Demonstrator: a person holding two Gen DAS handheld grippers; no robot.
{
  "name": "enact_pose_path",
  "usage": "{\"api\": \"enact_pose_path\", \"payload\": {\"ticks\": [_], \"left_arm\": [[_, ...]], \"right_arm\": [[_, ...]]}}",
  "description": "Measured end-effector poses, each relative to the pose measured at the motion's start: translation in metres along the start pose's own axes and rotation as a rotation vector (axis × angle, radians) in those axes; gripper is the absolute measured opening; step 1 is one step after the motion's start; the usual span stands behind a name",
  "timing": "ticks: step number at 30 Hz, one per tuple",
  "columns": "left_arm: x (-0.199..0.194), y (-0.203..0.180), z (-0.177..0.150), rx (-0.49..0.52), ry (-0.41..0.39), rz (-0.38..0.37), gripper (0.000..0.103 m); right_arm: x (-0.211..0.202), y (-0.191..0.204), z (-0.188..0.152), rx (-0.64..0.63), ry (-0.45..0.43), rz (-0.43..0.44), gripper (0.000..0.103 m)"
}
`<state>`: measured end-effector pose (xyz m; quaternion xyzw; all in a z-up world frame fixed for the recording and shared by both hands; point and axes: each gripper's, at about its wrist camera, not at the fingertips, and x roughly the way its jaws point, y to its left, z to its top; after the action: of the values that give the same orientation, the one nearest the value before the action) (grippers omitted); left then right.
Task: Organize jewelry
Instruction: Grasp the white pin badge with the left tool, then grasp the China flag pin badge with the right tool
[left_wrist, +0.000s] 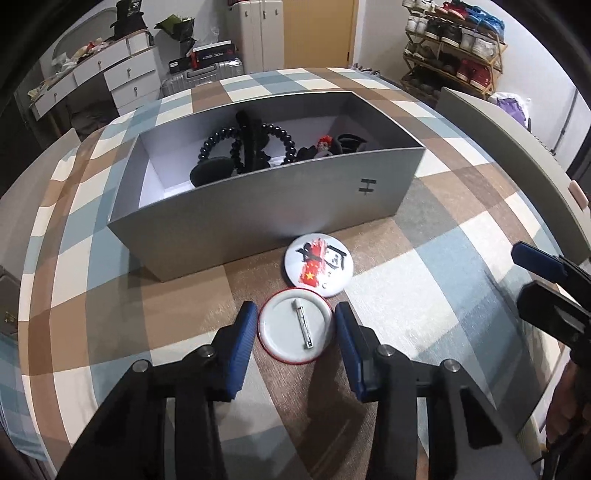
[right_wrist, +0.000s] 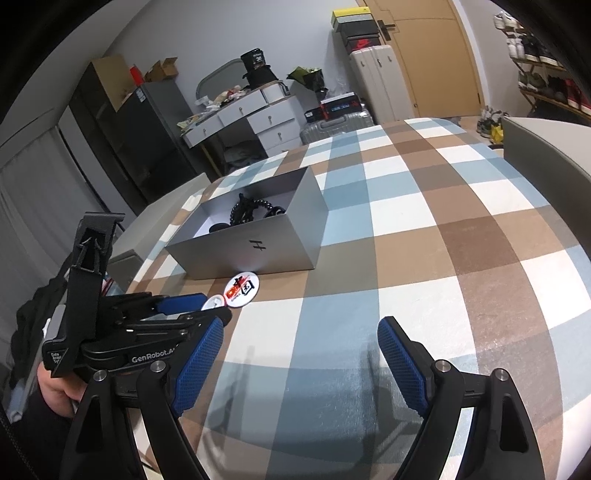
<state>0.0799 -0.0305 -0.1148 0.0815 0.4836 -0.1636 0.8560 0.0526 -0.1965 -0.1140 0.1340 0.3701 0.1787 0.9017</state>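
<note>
A grey open box (left_wrist: 258, 218) stands on the checked tablecloth and holds black bead bracelets (left_wrist: 243, 144) and dark hair clips. It also shows in the right wrist view (right_wrist: 251, 243). Two round pin badges lie in front of it: one face down, white with a pin (left_wrist: 297, 330), and one face up with red print (left_wrist: 318, 270). My left gripper (left_wrist: 295, 325) is open, its fingers on either side of the face-down badge. My right gripper (right_wrist: 299, 354) is open and empty above the cloth, to the right of the left gripper (right_wrist: 195, 306).
The round table's checked cloth (right_wrist: 424, 229) stretches to the right. A grey chair back (left_wrist: 517, 147) stands at the table's right edge. Drawers, suitcases and a shoe rack lie beyond the table.
</note>
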Motion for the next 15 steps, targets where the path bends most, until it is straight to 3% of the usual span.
{"api": "enact_pose_path", "payload": {"ticks": [7, 15], "left_arm": [[-0.011, 0.006, -0.005, -0.034, -0.008, -0.030, 0.037], [-0.032, 0.028, -0.015, -0.075, -0.067, -0.007, 0.037]], "right_arm": [[0.005, 0.006, 0.000, -0.001, 0.015, -0.005, 0.086], [0.029, 0.030, 0.005, -0.071, 0.063, -0.007, 0.086]]}}
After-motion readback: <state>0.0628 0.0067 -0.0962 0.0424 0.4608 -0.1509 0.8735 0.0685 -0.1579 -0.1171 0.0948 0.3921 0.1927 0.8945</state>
